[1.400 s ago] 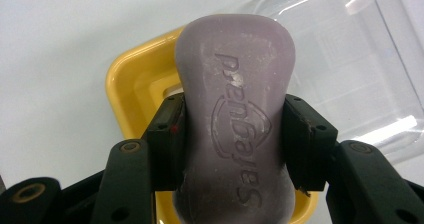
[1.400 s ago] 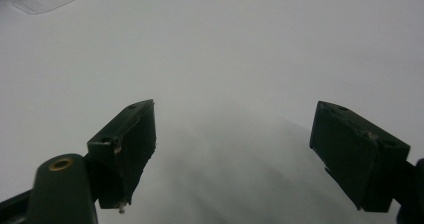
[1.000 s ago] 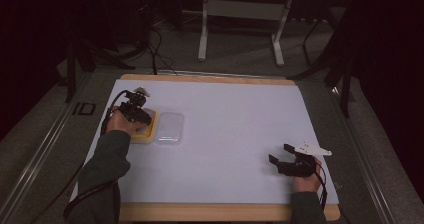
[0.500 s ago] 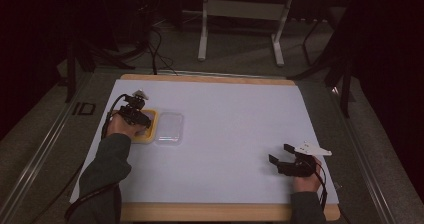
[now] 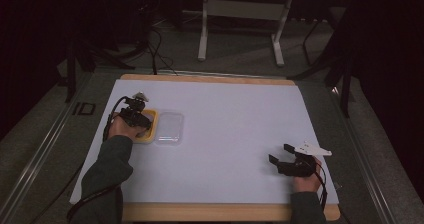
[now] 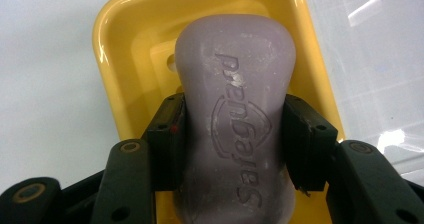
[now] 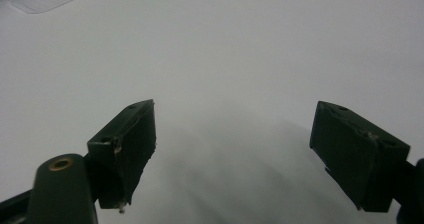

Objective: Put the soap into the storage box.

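Presently — soap bar (image 6: 232, 114) clamped by left gripper (image 6: 232, 134) over yellow dish (image 6: 120, 49), frame's left; release pending — right gripper (image 7: 232, 154) wide open, idle.

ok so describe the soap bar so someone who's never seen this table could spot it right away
Start at the white table and go to its left side, where a yellow dish sits beside a clear plastic lid. The soap bar lies over that dish, clamped between the jaws of the left hand-held gripper. It is the pale lilac rounded block with raised lettering on top.
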`<state>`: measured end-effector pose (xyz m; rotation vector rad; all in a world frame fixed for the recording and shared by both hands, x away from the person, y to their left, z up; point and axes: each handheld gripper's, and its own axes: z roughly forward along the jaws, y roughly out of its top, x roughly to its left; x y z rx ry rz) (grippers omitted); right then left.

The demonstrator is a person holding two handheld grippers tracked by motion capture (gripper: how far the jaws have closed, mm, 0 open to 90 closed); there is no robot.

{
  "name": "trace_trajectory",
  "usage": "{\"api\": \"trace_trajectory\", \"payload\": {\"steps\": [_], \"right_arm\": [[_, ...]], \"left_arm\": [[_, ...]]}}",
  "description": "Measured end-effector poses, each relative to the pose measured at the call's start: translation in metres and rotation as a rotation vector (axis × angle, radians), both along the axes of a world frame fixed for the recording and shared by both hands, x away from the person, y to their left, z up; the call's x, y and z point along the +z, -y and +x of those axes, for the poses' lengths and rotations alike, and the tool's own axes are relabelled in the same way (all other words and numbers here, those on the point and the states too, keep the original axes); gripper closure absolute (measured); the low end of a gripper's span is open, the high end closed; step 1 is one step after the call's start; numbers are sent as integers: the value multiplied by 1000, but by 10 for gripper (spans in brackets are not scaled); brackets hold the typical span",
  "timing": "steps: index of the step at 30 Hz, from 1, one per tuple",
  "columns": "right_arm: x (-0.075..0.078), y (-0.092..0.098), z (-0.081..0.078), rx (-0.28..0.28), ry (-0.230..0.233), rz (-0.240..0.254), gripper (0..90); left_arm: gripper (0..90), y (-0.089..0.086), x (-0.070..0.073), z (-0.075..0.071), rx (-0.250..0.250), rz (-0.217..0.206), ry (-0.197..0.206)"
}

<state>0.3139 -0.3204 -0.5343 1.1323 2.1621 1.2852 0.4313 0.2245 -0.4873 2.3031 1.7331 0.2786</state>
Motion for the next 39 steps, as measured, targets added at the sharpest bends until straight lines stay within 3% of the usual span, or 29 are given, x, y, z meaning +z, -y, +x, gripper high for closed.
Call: {"api": "trace_trajectory", "payload": {"steps": [18,30,39], "right_arm": [[0,0,0,1,0,-1,181],[0,0,0,0,0,-3,182],[0,-1,0,1,1,-4,181]], "left_arm": [[494,-2,-5,1,33,-6,6],[467,-6,-8,1,15,-23,1],[439,-8,0,0,13,-19,27]]}}
